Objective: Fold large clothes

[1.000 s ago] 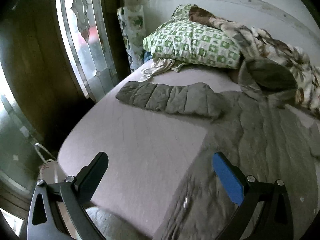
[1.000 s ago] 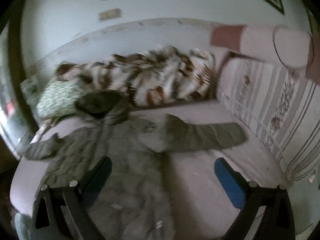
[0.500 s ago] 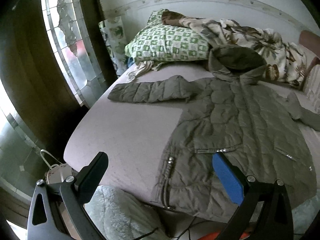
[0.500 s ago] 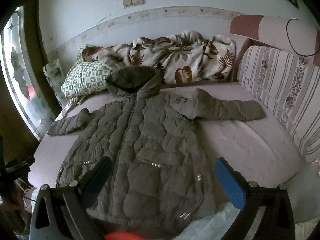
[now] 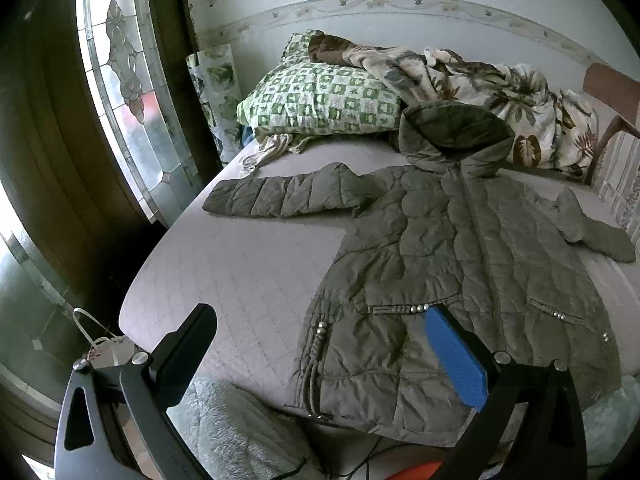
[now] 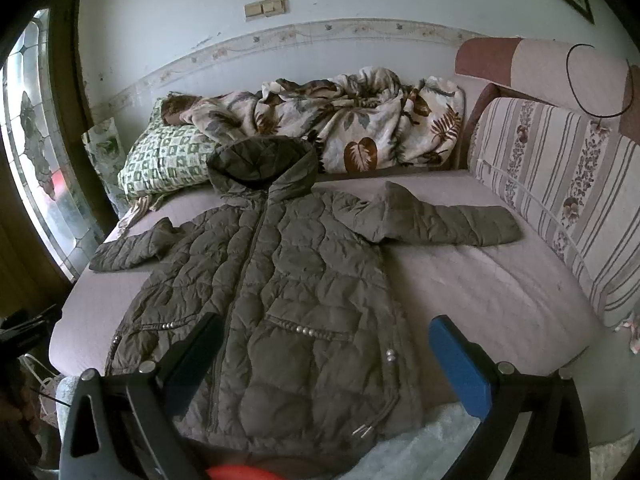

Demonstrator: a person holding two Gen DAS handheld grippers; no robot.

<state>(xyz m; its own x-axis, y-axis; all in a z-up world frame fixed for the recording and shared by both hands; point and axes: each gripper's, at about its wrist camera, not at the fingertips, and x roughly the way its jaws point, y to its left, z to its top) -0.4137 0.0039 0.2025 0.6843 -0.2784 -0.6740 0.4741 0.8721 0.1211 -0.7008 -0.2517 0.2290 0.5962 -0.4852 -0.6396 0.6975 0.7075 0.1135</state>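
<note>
Here, through the left wrist camera, the left claw (image 5: 320,354) hangs released and holding nothing, above the near edge of the bed (image 5: 248,264); the quilted coat (image 5: 460,264) lies face up and spread flat, hem toward six o'clock, hood (image 5: 456,132) toward twelve beside the checked pillow (image 5: 320,100); its left sleeve (image 5: 280,196) stretches toward ten o'clock. This view alone shows the bare mattress strip next to the stained-glass window (image 5: 124,80), and a white bag (image 5: 104,344) on the floor at eight o'clock; a sleeve pulled wide could, I judge, slide off that edge.

Through the right wrist camera, the right claw (image 6: 324,354) is likewise released and empty, over the coat's hem (image 6: 288,432); only here does the right sleeve (image 6: 444,224) show in full, reaching toward three o'clock near the striped cushion (image 6: 560,184); the leaf-print blanket (image 6: 360,128) lies just behind the hood. The padding looks slippery and springy; a pinch catching only the top layer would likely drag the front panel askew; a folded sleeve may well spring open.
</note>
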